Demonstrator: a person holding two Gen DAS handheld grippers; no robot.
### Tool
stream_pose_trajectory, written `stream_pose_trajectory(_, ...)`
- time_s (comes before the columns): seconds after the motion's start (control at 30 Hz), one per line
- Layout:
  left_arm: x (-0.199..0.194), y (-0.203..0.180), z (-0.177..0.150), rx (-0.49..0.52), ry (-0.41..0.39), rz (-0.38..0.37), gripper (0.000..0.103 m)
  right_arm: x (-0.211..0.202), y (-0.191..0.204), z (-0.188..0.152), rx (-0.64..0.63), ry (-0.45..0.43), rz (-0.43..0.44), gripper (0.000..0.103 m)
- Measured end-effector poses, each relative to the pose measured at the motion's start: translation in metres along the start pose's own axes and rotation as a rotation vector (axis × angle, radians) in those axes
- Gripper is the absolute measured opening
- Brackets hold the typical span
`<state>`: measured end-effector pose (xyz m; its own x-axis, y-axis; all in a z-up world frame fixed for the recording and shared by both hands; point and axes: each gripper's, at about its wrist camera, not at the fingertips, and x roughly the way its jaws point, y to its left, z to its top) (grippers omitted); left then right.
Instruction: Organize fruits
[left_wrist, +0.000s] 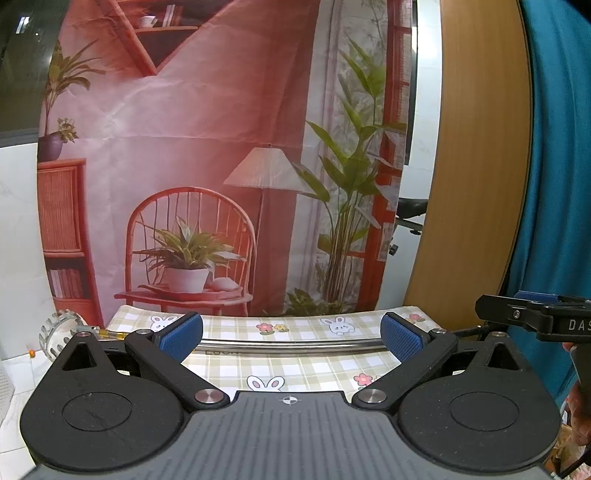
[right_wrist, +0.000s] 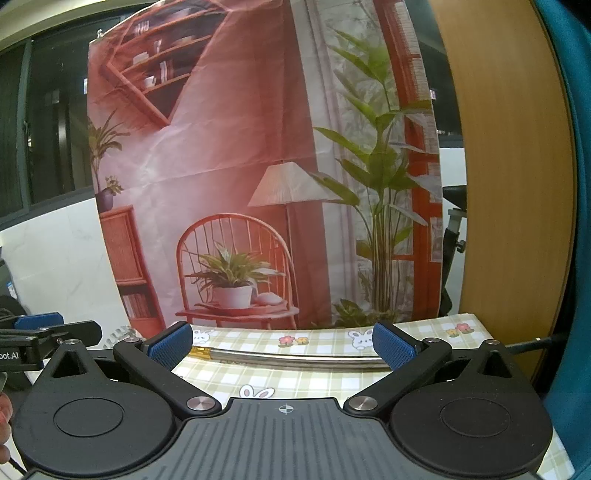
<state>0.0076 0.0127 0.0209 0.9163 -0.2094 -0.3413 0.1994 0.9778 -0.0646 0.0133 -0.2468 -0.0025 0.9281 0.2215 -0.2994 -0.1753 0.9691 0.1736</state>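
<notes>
We hold our left gripper (left_wrist: 291, 338) and right gripper (right_wrist: 282, 347) wide open and empty, ready above the checked tablecloth (left_wrist: 295, 365); no fruit shows.

Glossy metal rod (left_wrist: 291, 346), matt checked tablecloth (left_wrist: 314, 363)
</notes>
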Motion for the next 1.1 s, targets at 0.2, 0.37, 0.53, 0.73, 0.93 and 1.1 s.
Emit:
stream_pose_trajectory(0.2, 0.000, 0.000, -0.001, 0.006, 0.003, 0.003, 0.103, 0.001, 0.001, -0.002, 0.000, 0.001, 0.003, 0.103)
stream_pose_trajectory(0.37, 0.002, -0.001, 0.000, 0.017, 0.005, 0.005, 0.103, 0.001, 0.001, -0.003, 0.001, 0.003, 0.002, 0.103)
stream_pose_trajectory(0.53, 0.002, 0.001, 0.000, 0.020, 0.007, 0.014, 0.103, 0.001, 0.001, -0.003, 0.001, 0.002, 0.002, 0.103)
stream_pose_trajectory(0.73, 0.004, 0.001, 0.001, 0.018, 0.012, 0.016, 0.103, 0.004, 0.002, -0.007, 0.003, 0.009, 0.003, 0.103)
stream_pose_trajectory(0.93, 0.004, 0.000, -0.001, 0.026, 0.016, 0.022, 0.103, 0.006, 0.003, -0.014, 0.012, 0.015, 0.004, 0.103)
stream_pose_trajectory(1.1, 0.009, 0.003, -0.004, 0.015, 0.028, 0.026, 0.103, 0.008, 0.002, -0.016, 0.020, 0.020, 0.004, 0.103)
